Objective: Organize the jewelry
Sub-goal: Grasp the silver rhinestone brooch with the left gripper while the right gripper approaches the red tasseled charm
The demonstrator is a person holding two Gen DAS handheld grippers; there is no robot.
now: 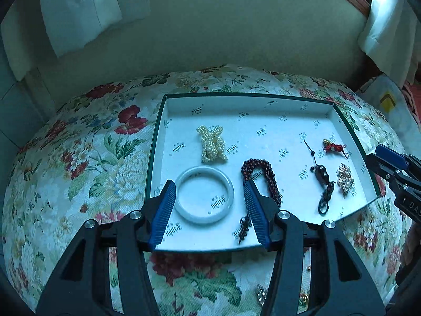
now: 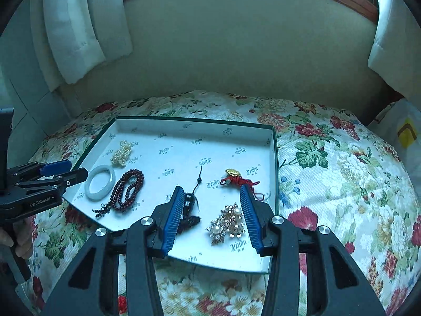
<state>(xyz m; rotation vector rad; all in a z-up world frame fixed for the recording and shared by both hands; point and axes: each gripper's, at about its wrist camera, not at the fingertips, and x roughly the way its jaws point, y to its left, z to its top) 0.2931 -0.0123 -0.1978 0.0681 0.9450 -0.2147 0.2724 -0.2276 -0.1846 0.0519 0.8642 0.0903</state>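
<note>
Right now both tongs hang released above a shallow white box point(image 1: 168, 110) with a dark green rim, which sits on a floral cloth point(image 1: 86, 158) covering the surface.

All the sorted jewelry lies inside the box. A cluster of cream pearls point(image 1: 212, 143) sits toward the box's far left. Nearer the box's front edge lies a pale jade bangle point(image 1: 204, 194), flat on the printed lining. Just right of the bangle is a looped strand of dark red beads point(image 1: 260, 169), its tassel reaching the box's front. Toward the box's right side are a dark corded charm point(image 2: 190, 205), a red knotted ornament with a gold piece point(image 2: 238, 180) and a gold-and-pearl brooch point(image 2: 229, 225).

The left tongs point(image 1: 209, 184) stand spread apart over the bangle, with nothing pinched between their 2 blue pads. The right tongs point(image 2: 210, 191) are likewise spread, framing the brooch and the charm from above without gripping either.

Outside the box, on the cloth before its front edge, 2 small glittering pieces point(image 1: 261, 293) remain.
</note>
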